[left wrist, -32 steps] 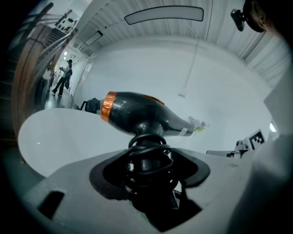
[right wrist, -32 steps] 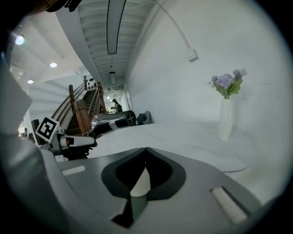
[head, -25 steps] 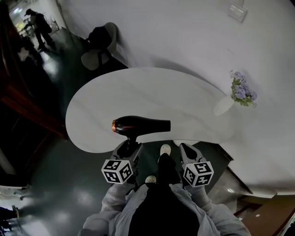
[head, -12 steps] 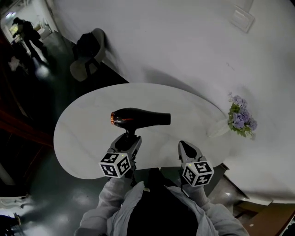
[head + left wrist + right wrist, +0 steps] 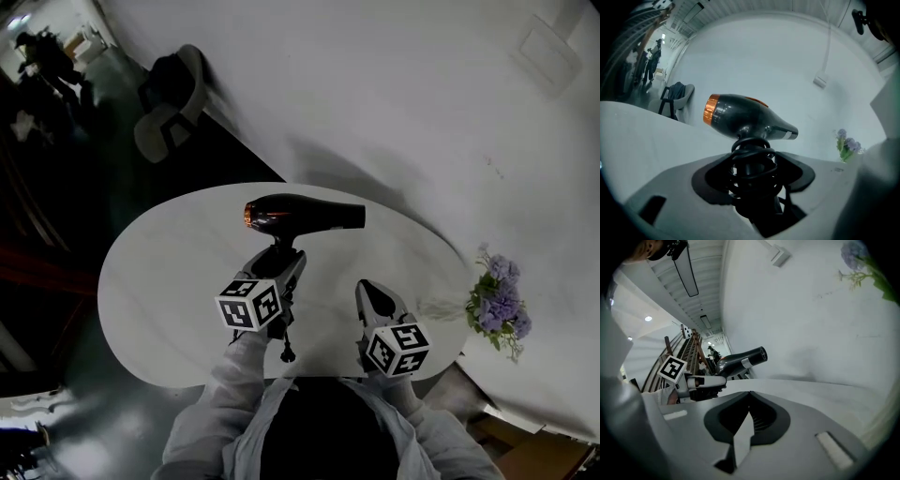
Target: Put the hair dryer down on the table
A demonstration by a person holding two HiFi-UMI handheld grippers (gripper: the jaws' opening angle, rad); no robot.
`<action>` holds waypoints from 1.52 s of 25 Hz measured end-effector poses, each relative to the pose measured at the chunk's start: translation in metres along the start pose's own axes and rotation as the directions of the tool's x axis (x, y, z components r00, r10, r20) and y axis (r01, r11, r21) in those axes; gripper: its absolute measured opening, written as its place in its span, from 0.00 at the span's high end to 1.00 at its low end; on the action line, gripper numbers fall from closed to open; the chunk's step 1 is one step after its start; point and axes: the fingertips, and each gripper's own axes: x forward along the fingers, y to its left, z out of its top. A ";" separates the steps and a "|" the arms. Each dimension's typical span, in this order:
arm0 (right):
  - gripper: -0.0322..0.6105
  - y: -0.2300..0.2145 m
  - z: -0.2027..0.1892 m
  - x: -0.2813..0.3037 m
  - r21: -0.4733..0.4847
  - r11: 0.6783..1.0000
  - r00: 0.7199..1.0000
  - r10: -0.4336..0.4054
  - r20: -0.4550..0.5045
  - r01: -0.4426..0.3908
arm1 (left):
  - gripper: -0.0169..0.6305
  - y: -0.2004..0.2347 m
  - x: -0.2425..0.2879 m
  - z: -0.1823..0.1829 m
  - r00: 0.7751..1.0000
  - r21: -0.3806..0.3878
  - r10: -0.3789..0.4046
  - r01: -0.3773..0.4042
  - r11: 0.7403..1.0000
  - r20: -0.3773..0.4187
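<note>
A black hair dryer (image 5: pixel 302 215) with an orange rear ring hangs over the white oval table (image 5: pixel 159 281), barrel level and nozzle pointing right. My left gripper (image 5: pixel 284 259) is shut on its handle from below, where the black cord is coiled around it. In the left gripper view the hair dryer (image 5: pixel 740 117) stands above the left gripper (image 5: pixel 752 157), with the coiled cord between the jaws. My right gripper (image 5: pixel 371 293) hovers to the right over the table's near edge, shut and empty. In the right gripper view, beyond the right gripper (image 5: pixel 749 393), the hair dryer (image 5: pixel 740 361) shows at the left.
A vase of purple flowers (image 5: pixel 497 302) stands at the table's right end. A white wall curves behind the table. A chair (image 5: pixel 169 105) with dark clothing on it stands at the far left, and people (image 5: pixel 37 56) stand farther back on the dark floor.
My left gripper has carried the hair dryer forward, farther over the table. The right gripper has come forward too, from the table's edge to over its top.
</note>
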 end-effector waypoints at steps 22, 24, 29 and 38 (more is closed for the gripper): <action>0.93 -0.076 -0.044 0.084 0.129 0.992 0.990 0.010 -0.144 0.008 | 0.54 0.097 0.129 -0.036 0.945 0.117 0.239 -0.218 0.969 -0.223; 0.94 -0.078 -0.043 0.085 0.134 0.991 0.990 0.007 -0.138 0.012 | 0.54 0.098 0.130 -0.037 0.943 0.137 0.249 -0.223 0.965 -0.222; 0.93 -0.079 -0.042 0.081 0.136 0.991 0.994 0.001 -0.113 0.015 | 0.52 0.095 0.129 -0.038 0.946 0.144 0.224 -0.194 0.970 -0.234; 0.93 -0.056 -0.026 0.060 0.103 0.994 1.000 0.023 -0.019 -0.021 | 0.30 0.072 0.087 -0.029 0.957 0.196 0.153 -0.106 0.975 -0.245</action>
